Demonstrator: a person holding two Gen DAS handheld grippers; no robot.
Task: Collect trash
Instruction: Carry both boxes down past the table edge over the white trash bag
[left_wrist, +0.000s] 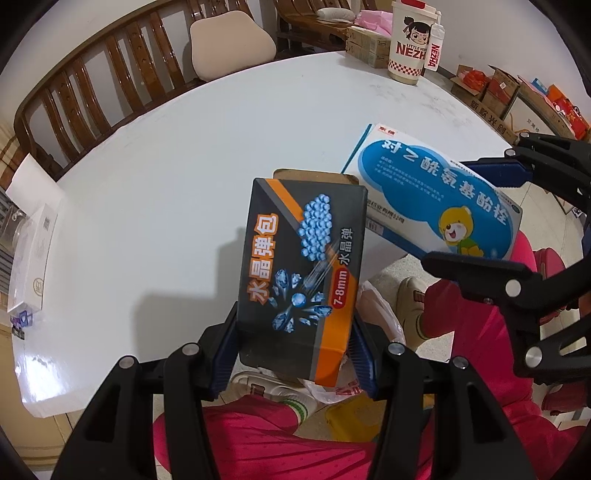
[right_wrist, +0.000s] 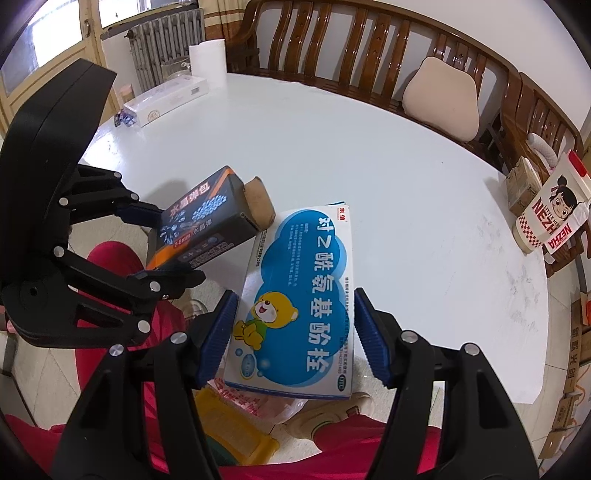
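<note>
My left gripper (left_wrist: 293, 332) is shut on a black and orange box (left_wrist: 301, 258) with blue bead pictures, held over the near edge of the white table (left_wrist: 166, 166). Its brown end flap is open. My right gripper (right_wrist: 293, 325) is shut on a white and blue medicine box (right_wrist: 303, 295) with a yellow bear, held beside the black box. Each gripper shows in the other's view: the right gripper (left_wrist: 476, 214) and the left gripper (right_wrist: 159, 243). Below both boxes a yellow bin (right_wrist: 236, 439) with a plastic bag liner (left_wrist: 376, 317) stands on the floor.
A Nezha cup (left_wrist: 408, 40) stands at the table's far corner by cardboard cartons. A white flat box (right_wrist: 166, 99) and a paper roll (right_wrist: 207, 61) sit at the other end. A wooden bench (right_wrist: 369, 40) with a beige cushion lines the far side. My legs in pink trousers are below.
</note>
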